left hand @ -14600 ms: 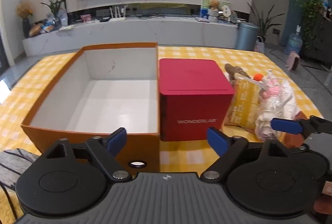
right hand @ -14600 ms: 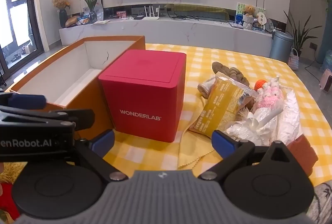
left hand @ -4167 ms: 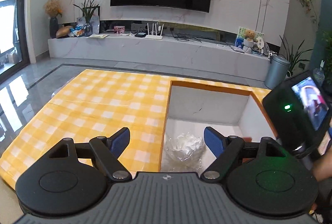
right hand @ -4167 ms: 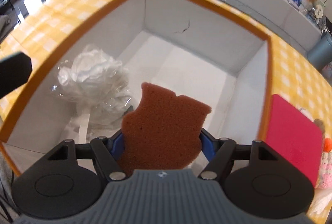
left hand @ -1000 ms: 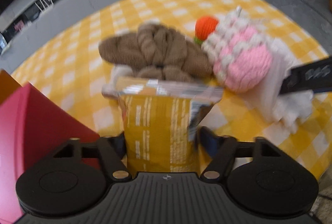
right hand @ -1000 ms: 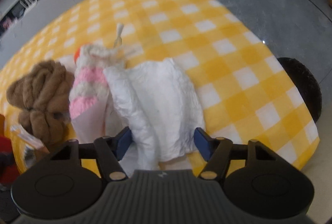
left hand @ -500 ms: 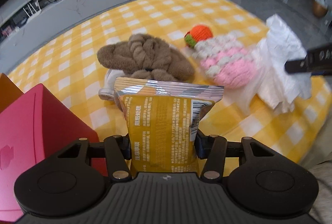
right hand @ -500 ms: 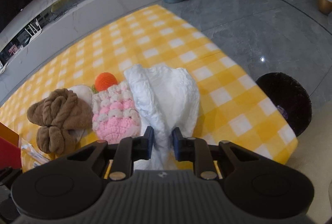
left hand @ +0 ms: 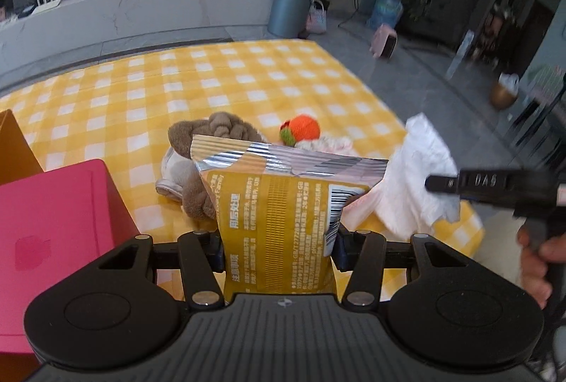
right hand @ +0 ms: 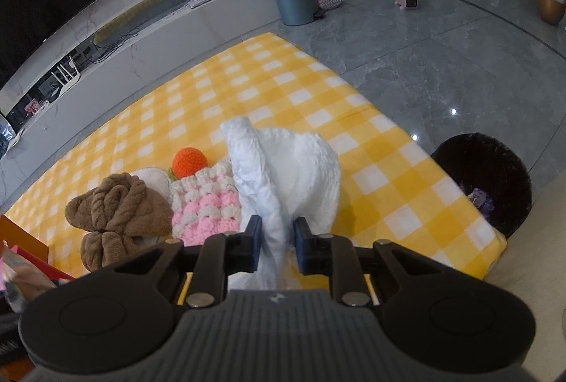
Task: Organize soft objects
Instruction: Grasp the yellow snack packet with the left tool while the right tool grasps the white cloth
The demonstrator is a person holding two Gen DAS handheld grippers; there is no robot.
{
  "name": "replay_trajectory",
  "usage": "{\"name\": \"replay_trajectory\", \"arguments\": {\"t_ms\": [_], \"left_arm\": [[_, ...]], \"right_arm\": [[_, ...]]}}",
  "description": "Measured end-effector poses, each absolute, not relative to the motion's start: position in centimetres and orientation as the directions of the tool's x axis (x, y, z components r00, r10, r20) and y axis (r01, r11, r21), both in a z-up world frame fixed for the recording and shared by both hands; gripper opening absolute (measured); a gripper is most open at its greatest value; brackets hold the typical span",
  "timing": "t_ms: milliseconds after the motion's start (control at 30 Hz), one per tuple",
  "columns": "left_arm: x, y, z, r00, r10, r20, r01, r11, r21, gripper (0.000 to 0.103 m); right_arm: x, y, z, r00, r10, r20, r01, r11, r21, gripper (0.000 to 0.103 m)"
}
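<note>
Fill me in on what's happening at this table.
A person is tidying soft items off a yellow checked tablecloth, with a gripper in each hand. The left gripper is clamped on a yellow snack packet, and the right gripper is shut on a white crinkled cloth. A brown plush toy, a pink-and-white crochet piece and an orange crochet ball lie on the cloth.

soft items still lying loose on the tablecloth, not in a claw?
3: brown plush at left, pink-and-white crochet piece beside it, orange crochet ball just behind. More may hide under them.

left claw (left hand: 277,249): black linkage, silver screws | right claw (right hand: 276,247): blue pads, ribbed grey housing
</note>
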State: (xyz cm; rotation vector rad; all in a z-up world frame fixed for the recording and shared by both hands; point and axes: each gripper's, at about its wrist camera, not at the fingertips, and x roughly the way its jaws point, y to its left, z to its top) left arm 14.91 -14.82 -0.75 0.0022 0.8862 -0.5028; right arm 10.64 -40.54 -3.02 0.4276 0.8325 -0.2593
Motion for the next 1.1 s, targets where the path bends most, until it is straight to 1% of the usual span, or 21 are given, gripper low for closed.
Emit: {"name": "replay_trajectory", "arguments": {"t_ms": [100,200,267,333,400,433,500,567,633,667,733,833,867,933,967,1000,1033,1100], "left_arm": [[14.7,-13.9,0.2,0.531,-0.447,-0.719,0.415,0.878,-0.239,0.059],[14.4,-13.3,1.1,0.556,-0.446,-0.701,0.408,0.881,-0.237,0.059],[14.2,-13.1,1.5,0.573,-0.436,-0.694,0.406,0.887,-0.222,0.059],[13.9,-13.0,1.8,0.581,-0.433,-0.689,0.408,0.888,-0.213,0.059],[13.7,-12.7,1.8,0.583,-0.436,-0.686,0.410,0.886,-0.215,0.059],[13.6,-12.6,1.7,0.581,-0.439,-0.685,0.409,0.885,-0.220,0.059],[13.5,-12.2,1.6,0.578,-0.446,-0.683,0.407,0.883,-0.232,0.059],[13.4,-12.0,1.5,0.577,-0.449,-0.683,0.408,0.882,-0.235,0.059],[13.4,-11.9,1.6,0.577,-0.450,-0.682,0.408,0.882,-0.237,0.059],[13.3,-11.8,1.7,0.577,-0.450,-0.681,0.408,0.882,-0.237,0.059],[13.3,-11.7,1.7,0.579,-0.449,-0.680,0.408,0.882,-0.235,0.059],[13.1,-11.3,2.0,0.584,-0.449,-0.676,0.404,0.883,-0.237,0.059],[13.1,-11.2,2.1,0.586,-0.449,-0.675,0.402,0.884,-0.239,0.059],[12.8,-10.9,2.3,0.589,-0.449,-0.672,0.400,0.884,-0.241,0.059],[12.8,-10.8,2.4,0.590,-0.449,-0.671,0.399,0.885,-0.242,0.059],[12.7,-10.7,2.5,0.592,-0.449,-0.669,0.397,0.885,-0.243,0.059],[12.6,-10.5,2.6,0.596,-0.450,-0.666,0.396,0.885,-0.243,0.059],[12.4,-10.0,3.0,0.603,-0.451,-0.658,0.397,0.885,-0.243,0.059]], "right_arm": [[10.0,-40.6,-2.3,0.656,-0.095,-0.748,0.396,0.888,0.235,0.017],[9.6,-40.8,-2.0,0.671,-0.078,-0.738,0.383,0.888,0.254,0.016],[10.0,-40.4,-2.3,0.641,-0.080,-0.764,0.364,0.908,0.210,0.017],[10.9,-39.6,-3.4,0.576,-0.096,-0.811,0.344,0.929,0.134,0.022],[12.1,-39.2,-4.9,0.506,-0.103,-0.856,0.342,0.935,0.090,0.036],[12.7,-39.1,-5.6,0.476,-0.103,-0.874,0.341,0.937,0.075,0.039],[13.8,-38.9,-6.7,0.434,-0.097,-0.896,0.335,0.940,0.061,0.045],[14.6,-38.6,-7.5,0.397,-0.121,-0.910,0.336,0.942,0.022,0.049],[15.2,-38.2,-8.0,0.376,-0.134,-0.917,0.329,0.944,-0.003,0.056],[15.4,-38.0,-8.2,0.374,-0.131,-0.918,0.318,0.948,-0.006,0.061],[15.8,-37.6,-8.6,0.358,-0.143,-0.923,0.300,0.954,-0.032,0.062],[16.3,-37.4,-9.2,0.334,-0.153,-0.930,0.287,0.956,-0.054,0.068],[16.4,-37.3,-9.4,0.326,-0.156,-0.932,0.285,0.957,-0.060,0.068],[16.4,-37.3,-9.5,0.328,-0.157,-0.932,0.280,0.958,-0.063,0.064],[16.3,-37.3,-9.4,0.334,-0.149,-0.931,0.275,0.960,-0.055,0.057],[16.3,-37.3,-9.3,0.340,-0.143,-0.930,0.271,0.961,-0.049,0.052],[16.2,-37.3,-9.3,0.341,-0.149,-0.928,0.276,0.960,-0.053,0.049],[16.1,-37.5,-9.1,0.351,-0.156,-0.924,0.284,0.957,-0.054,0.035]]}}
